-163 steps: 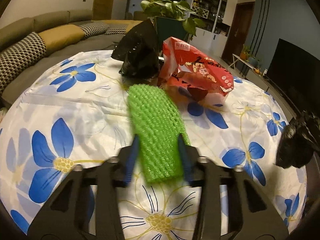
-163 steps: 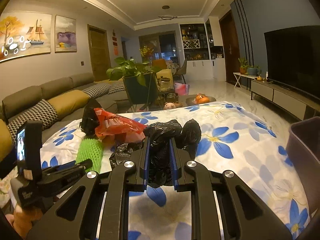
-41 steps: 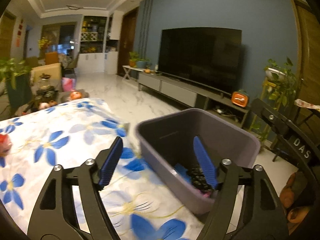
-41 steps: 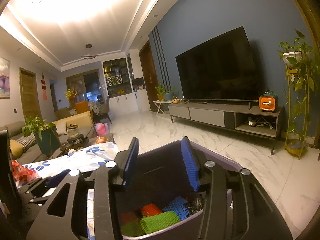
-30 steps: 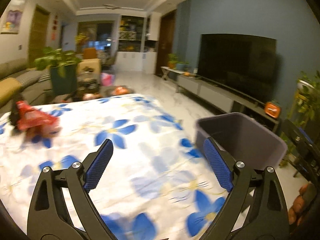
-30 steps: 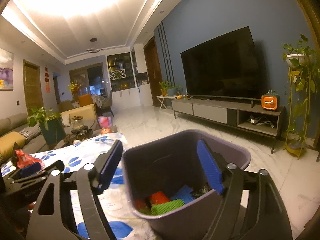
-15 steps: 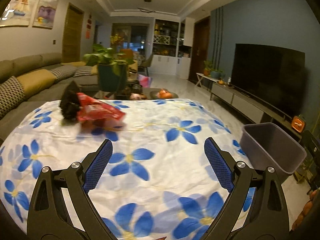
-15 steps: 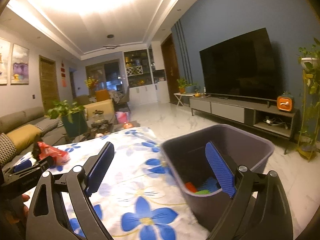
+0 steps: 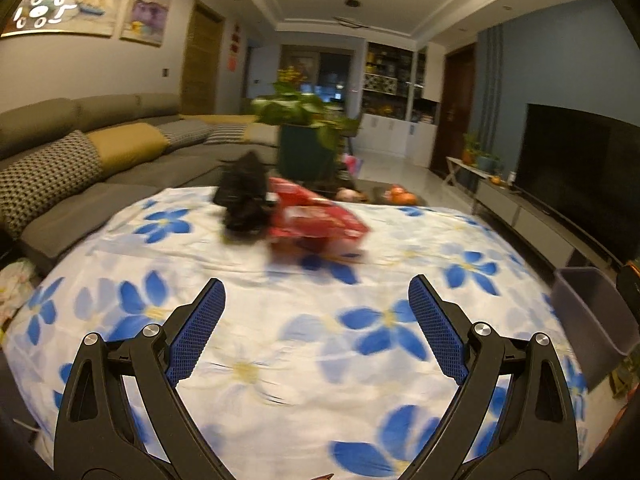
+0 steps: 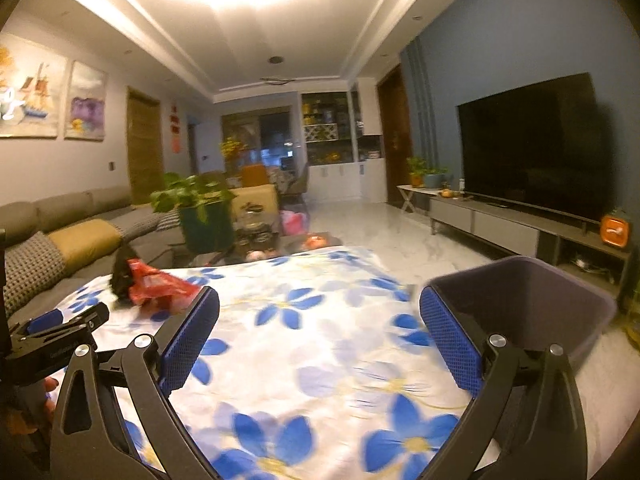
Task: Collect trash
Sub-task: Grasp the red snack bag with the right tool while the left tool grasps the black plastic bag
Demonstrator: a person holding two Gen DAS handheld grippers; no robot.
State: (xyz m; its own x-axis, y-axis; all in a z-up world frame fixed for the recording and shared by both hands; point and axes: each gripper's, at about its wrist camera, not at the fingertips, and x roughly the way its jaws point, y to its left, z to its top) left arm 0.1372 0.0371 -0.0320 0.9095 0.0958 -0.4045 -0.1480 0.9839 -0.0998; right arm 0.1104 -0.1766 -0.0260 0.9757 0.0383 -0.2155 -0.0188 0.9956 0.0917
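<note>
- White cloth with blue flowers covers one table (image 9: 320, 360). Against the earliest pictures, the green foam net and the right gripper's black bag are gone from it.
- One grey bin (image 10: 528, 304) stands at the table's right edge (contents hidden from this angle); a second ago the right wrist view showed green, red and blue nets inside.
- One red wrapper (image 9: 316, 220) lies at the table's far side, touching one black bag (image 9: 244, 196) on its left.
- Left gripper (image 9: 316, 308): jaws spread wide, nothing between them, above bare cloth.
- Right gripper (image 10: 320, 316): jaws spread wide and empty, having just been opening.
</note>
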